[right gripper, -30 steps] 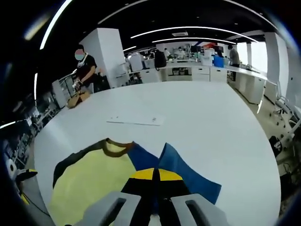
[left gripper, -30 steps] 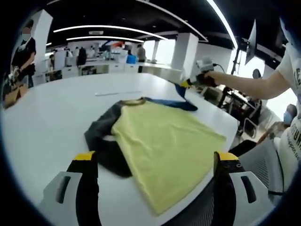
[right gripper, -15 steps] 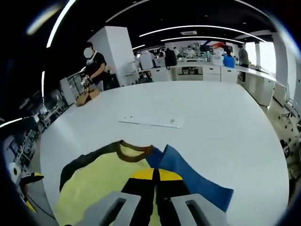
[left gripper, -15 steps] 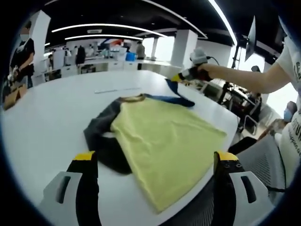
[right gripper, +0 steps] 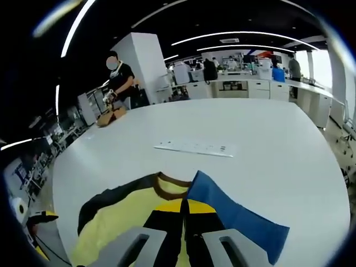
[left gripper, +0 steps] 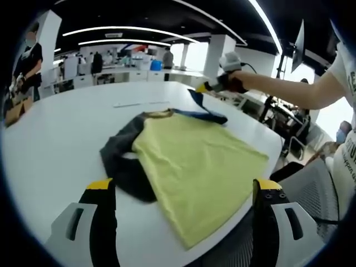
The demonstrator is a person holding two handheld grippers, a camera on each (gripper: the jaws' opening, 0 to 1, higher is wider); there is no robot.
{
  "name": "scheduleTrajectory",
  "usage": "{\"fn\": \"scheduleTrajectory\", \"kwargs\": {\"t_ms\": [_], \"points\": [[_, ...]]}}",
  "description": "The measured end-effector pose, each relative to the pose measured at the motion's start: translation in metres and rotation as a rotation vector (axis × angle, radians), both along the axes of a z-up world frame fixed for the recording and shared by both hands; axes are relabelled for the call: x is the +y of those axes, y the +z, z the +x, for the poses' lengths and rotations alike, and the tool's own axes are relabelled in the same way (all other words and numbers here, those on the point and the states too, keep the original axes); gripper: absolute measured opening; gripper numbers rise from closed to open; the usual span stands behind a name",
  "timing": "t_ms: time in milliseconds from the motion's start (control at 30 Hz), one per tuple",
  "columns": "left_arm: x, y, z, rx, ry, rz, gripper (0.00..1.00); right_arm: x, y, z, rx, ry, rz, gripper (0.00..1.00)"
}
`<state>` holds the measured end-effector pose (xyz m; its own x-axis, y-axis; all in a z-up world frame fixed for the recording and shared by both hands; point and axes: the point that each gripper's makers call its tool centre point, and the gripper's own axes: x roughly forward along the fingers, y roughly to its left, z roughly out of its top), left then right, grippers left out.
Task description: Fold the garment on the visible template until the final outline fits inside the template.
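Observation:
A yellow shirt point(left gripper: 194, 161) lies flat on the white table point(left gripper: 50, 139), with a dark grey sleeve point(left gripper: 119, 161) crumpled at its left and a brown collar point(left gripper: 158, 114) at the far end. My right gripper point(left gripper: 201, 88), held in a person's hand, is shut on the blue sleeve point(left gripper: 203, 108) and holds its end lifted above the table. In the right gripper view the shut jaws point(right gripper: 182, 207) pinch that blue sleeve point(right gripper: 239, 219) beside the collar point(right gripper: 167, 188). My left gripper point(left gripper: 183, 189) stands open over the shirt's near hem, holding nothing.
A thin white strip point(right gripper: 192, 147) lies on the table beyond the collar. The table's edge point(left gripper: 261, 136) runs close along the shirt's right side, with a grey chair point(left gripper: 311, 189) below it. A person point(right gripper: 119, 78) stands at a far bench.
My right gripper has raised the blue sleeve end higher and carried it inward toward the collar. The left gripper has stayed put and open.

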<state>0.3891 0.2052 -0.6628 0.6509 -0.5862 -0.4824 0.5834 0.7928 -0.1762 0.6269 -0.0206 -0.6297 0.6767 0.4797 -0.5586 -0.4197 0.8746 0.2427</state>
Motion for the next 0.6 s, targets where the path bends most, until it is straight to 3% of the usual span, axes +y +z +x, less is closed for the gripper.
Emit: {"fn": "scheduleTrajectory", "kwargs": {"t_ms": [267, 600], "points": [[0.003, 0.0, 0.0, 0.013, 0.022, -0.023, 0.99, 0.019, 0.002, 0.002, 0.005, 0.007, 0.023, 0.0], [0.002, -0.001, -0.001, 0.013, 0.019, -0.023, 0.99, 0.051, 0.004, -0.001, -0.006, 0.074, 0.043, 0.0]]}}
